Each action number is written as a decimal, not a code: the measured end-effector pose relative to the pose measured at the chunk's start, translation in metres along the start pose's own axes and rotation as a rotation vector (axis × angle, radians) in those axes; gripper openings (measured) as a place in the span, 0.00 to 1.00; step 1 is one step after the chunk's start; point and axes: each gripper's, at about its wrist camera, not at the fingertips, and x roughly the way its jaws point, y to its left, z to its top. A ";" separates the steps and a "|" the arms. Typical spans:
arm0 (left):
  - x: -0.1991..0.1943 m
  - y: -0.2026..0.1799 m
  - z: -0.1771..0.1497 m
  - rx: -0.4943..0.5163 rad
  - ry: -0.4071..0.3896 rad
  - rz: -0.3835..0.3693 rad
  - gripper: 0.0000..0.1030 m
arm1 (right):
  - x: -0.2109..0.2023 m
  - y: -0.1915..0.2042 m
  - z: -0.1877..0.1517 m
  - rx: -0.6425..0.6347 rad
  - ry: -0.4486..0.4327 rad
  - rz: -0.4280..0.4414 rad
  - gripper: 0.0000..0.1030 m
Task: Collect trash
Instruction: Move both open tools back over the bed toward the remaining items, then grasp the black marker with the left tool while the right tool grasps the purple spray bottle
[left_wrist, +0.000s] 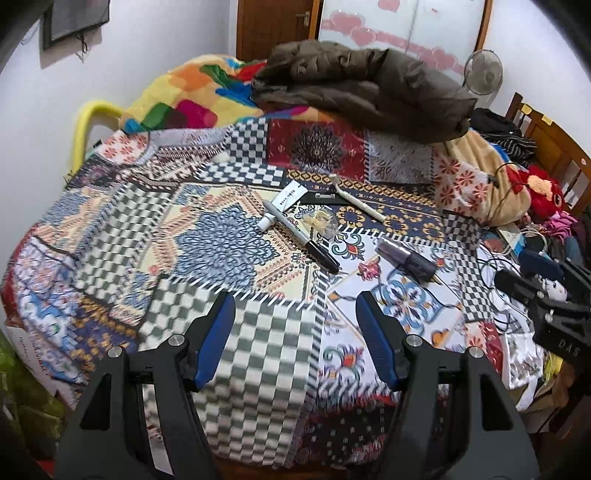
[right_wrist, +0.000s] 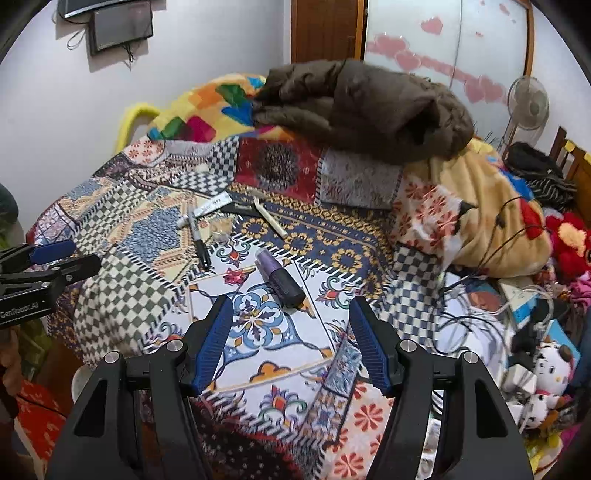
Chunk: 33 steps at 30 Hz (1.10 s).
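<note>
On the patchwork bedspread (left_wrist: 155, 236) lie a white tube (left_wrist: 282, 205), a black-capped marker (left_wrist: 306, 238), a crumpled clear wrapper (left_wrist: 321, 221), a toothbrush (left_wrist: 356, 199) on a dark card, and a purple-and-black bottle (left_wrist: 406, 260). My left gripper (left_wrist: 295, 306) is open and empty, hovering short of the marker. My right gripper (right_wrist: 291, 314) is open and empty, just short of the purple bottle (right_wrist: 280, 277). The marker (right_wrist: 199, 240), wrapper (right_wrist: 221, 229), tube (right_wrist: 205, 212) and toothbrush (right_wrist: 269, 218) lie beyond it.
A brown jacket (left_wrist: 362, 88) and a colourful blanket (left_wrist: 184, 99) are heaped at the bed's far end. Cables, plush toys (right_wrist: 550, 373) and clutter fill the right side. A fan (right_wrist: 528, 103) stands by the wardrobe. The left gripper shows at the right view's left edge (right_wrist: 44, 273).
</note>
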 end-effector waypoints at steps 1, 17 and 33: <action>0.012 -0.001 0.004 -0.007 0.009 0.000 0.65 | 0.008 -0.002 0.001 0.005 0.007 0.004 0.60; 0.138 -0.009 0.033 -0.077 0.098 -0.037 0.53 | 0.110 -0.017 0.010 0.056 0.092 0.120 0.58; 0.151 -0.018 0.033 -0.044 0.053 0.066 0.11 | 0.125 0.001 0.004 0.007 0.099 0.115 0.24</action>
